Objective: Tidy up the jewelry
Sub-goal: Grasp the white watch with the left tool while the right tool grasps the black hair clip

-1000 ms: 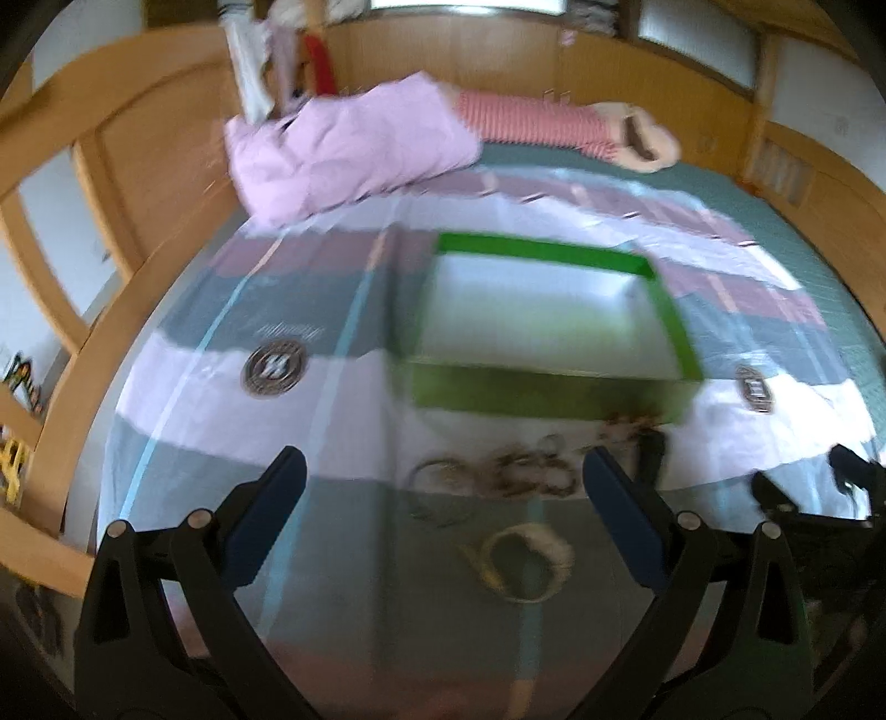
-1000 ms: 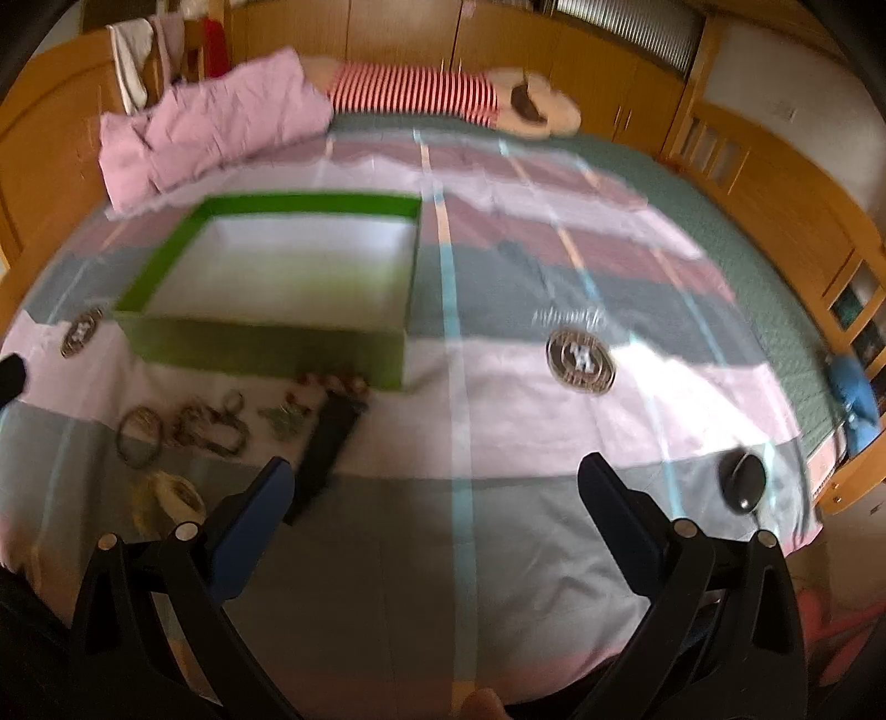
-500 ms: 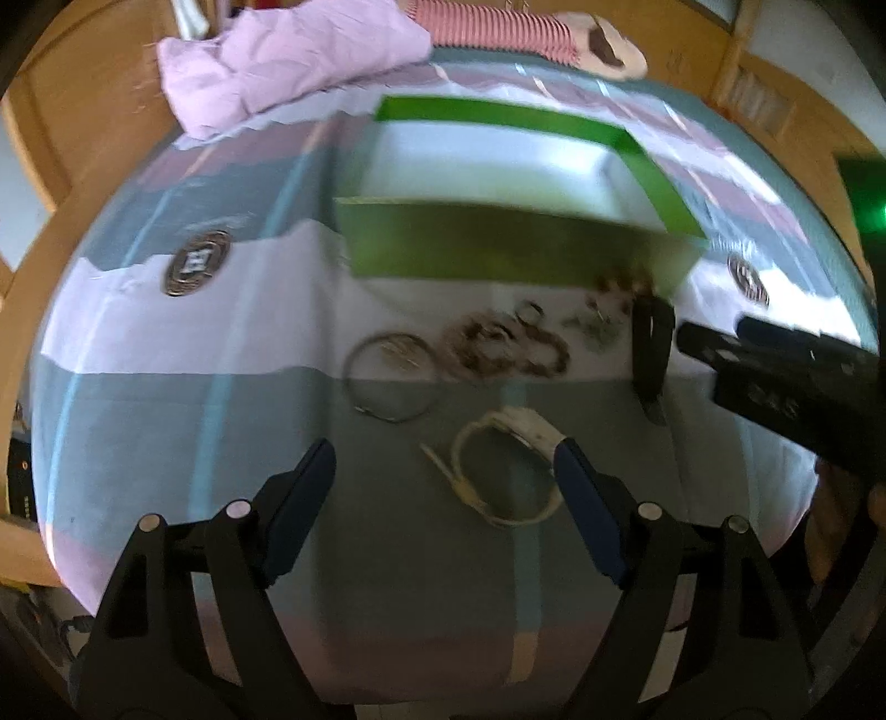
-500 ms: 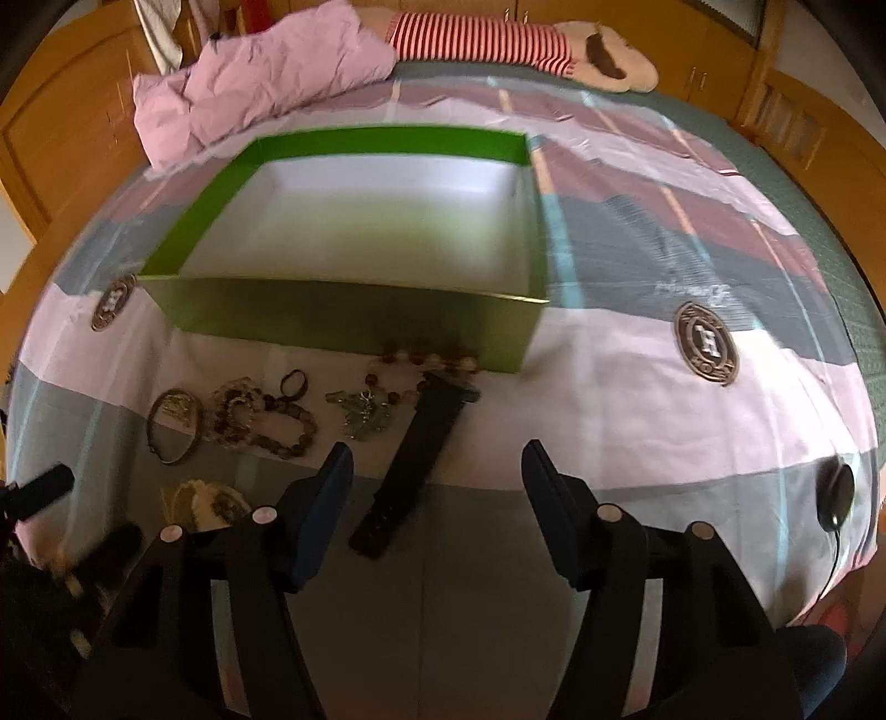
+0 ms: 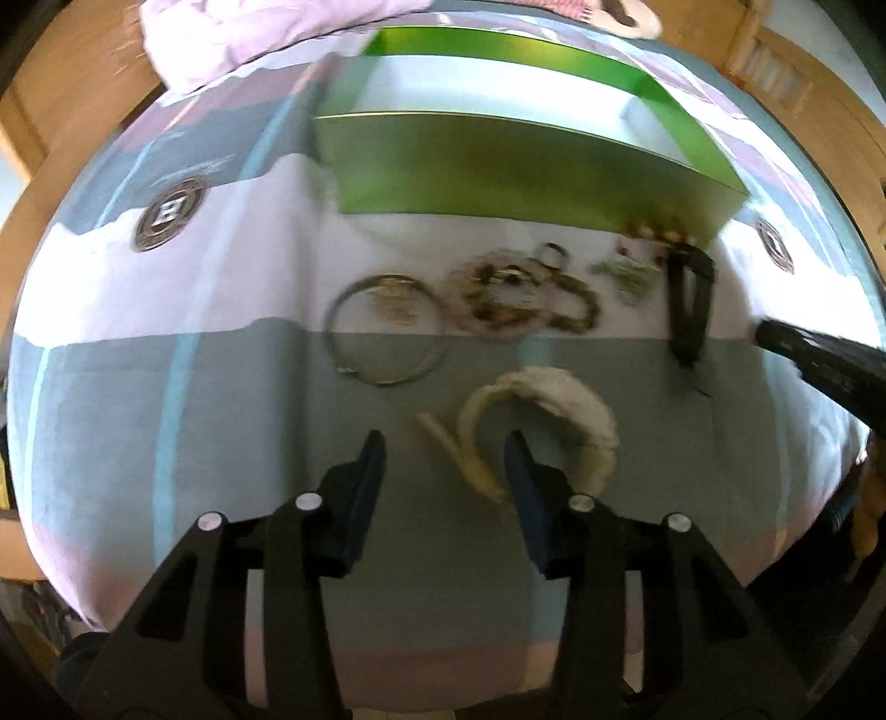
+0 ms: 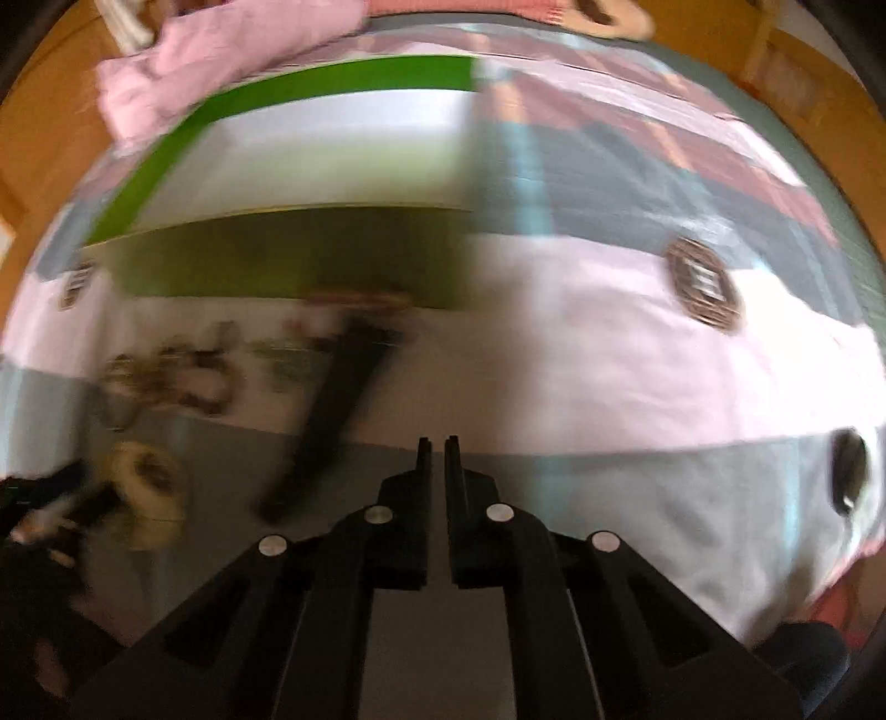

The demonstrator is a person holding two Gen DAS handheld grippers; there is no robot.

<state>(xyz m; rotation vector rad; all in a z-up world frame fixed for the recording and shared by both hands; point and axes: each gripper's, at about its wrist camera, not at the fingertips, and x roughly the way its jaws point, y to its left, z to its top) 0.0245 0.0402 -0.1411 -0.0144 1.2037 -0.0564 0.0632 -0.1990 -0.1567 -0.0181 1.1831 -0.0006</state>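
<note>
Jewelry lies on the bedspread in front of a green box (image 5: 498, 166) with a white inside. In the left wrist view I see a thin metal bangle (image 5: 386, 336), a beaded bracelet (image 5: 526, 299), a black strap (image 5: 688, 304) and a cream watch (image 5: 559, 426). My left gripper (image 5: 443, 451) hovers low over the cream watch's strap end with its jaws closing; the pads do not touch it. In the blurred right wrist view, my right gripper (image 6: 437, 443) is shut with nothing in it, just right of the black strap (image 6: 332, 410). The green box (image 6: 288, 266) is behind.
The striped bedspread carries round dark emblems (image 5: 169, 213) (image 6: 703, 282). A pink blanket (image 5: 249, 33) is heaped behind the box. A small black object (image 6: 847, 471) rests near the bed's right edge. A wooden bed frame (image 5: 33, 111) surrounds the mattress.
Both grippers have dropped closer to the bedspread and tilted downward. The left jaws narrowed over the cream watch. The right jaws went from wide open to shut.
</note>
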